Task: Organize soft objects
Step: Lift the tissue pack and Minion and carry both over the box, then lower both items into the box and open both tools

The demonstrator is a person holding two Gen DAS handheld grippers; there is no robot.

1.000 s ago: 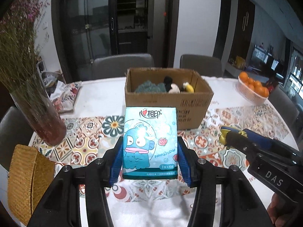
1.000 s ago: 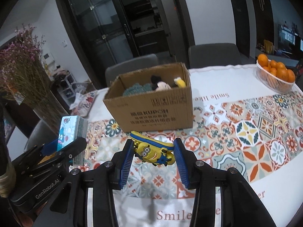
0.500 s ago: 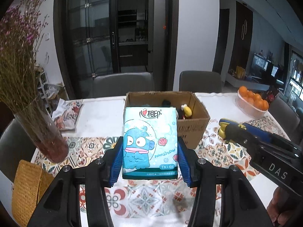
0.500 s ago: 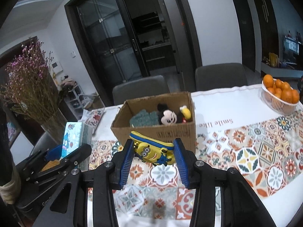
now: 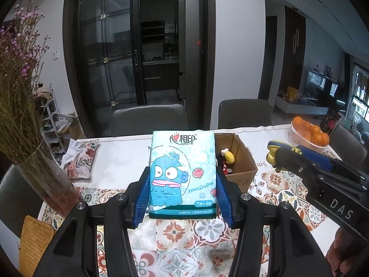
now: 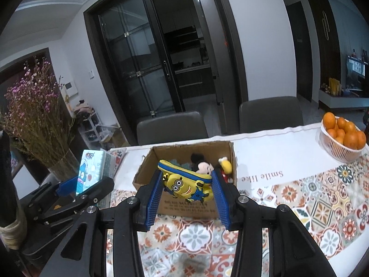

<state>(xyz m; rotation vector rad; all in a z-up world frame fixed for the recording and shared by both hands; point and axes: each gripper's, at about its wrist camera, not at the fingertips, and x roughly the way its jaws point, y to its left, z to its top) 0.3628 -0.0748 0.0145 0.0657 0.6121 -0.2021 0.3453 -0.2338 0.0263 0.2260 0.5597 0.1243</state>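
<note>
From the left wrist, the left gripper [image 5: 182,184] clamps a pack of tissues [image 5: 182,175] between its blue pads, holding it upright above the patterned tablecloth [image 5: 184,249]. The pack's front shows a blue cartoon fish, the word "HANGYODON", Chinese characters at the top and "7 × 4" near the bottom. Behind it, partly hidden by the pack, stands an open cardboard box [image 5: 242,161] with a plush toy [image 5: 227,159] inside. To the right the right gripper [image 5: 274,155] reaches in, its body marked "DAS". A glass vase of dried flowers [image 5: 46,175] stands at left, a white basket of oranges [image 5: 309,136] at far right.

From the right wrist, the right gripper [image 6: 188,185] grips a yellow Minion pouch [image 6: 186,182] with a blue zipper edge, in the air in front of the box [image 6: 184,205], whose printed side cannot be read. A Mickey plush [image 6: 203,165] lies inside. The cloth reads "Smile like" [image 6: 260,176]. The tissue pack shows at left, in the left gripper.
</note>
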